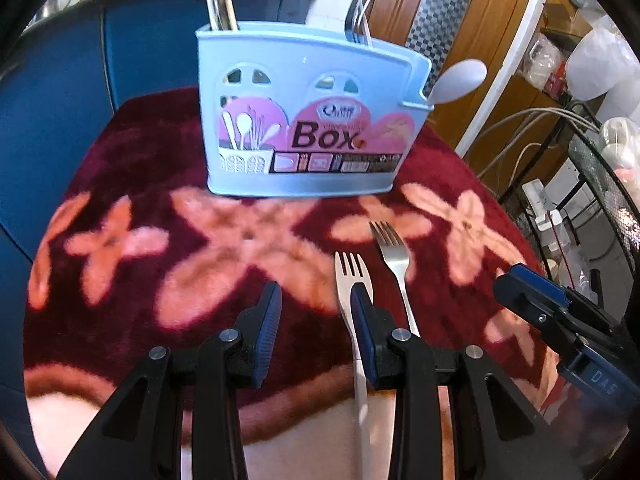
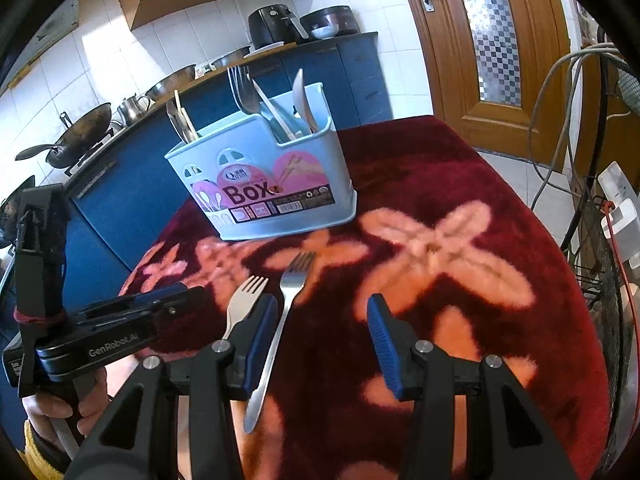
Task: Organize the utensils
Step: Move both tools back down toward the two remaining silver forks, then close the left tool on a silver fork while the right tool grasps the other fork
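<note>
Both black grippers with blue pads, left (image 1: 316,312) and right (image 2: 322,320), hang released; two silver metal forks (image 1: 394,256) (side by side) lie just outside their inner fingers.

A pale blue plastic utensil box (image 1: 304,60) carries a pink label with dark "Box" lettering and white cutlery drawings. It stands on a deep maroon plush cloth (image 1: 132,148) patterned with large salmon-pink flowers. Two silver-grey metal forks, the left fork (image 1: 347,276) and the right fork (image 1: 390,246), lie on the cloth. Each tool, left tool (image 1: 316,308) and right tool (image 2: 322,320), is black with ribbed blue pads. Behind are blue cabinets (image 2: 132,184), white wall tiles (image 2: 100,64) and a brown wooden door (image 2: 516,60).
</note>
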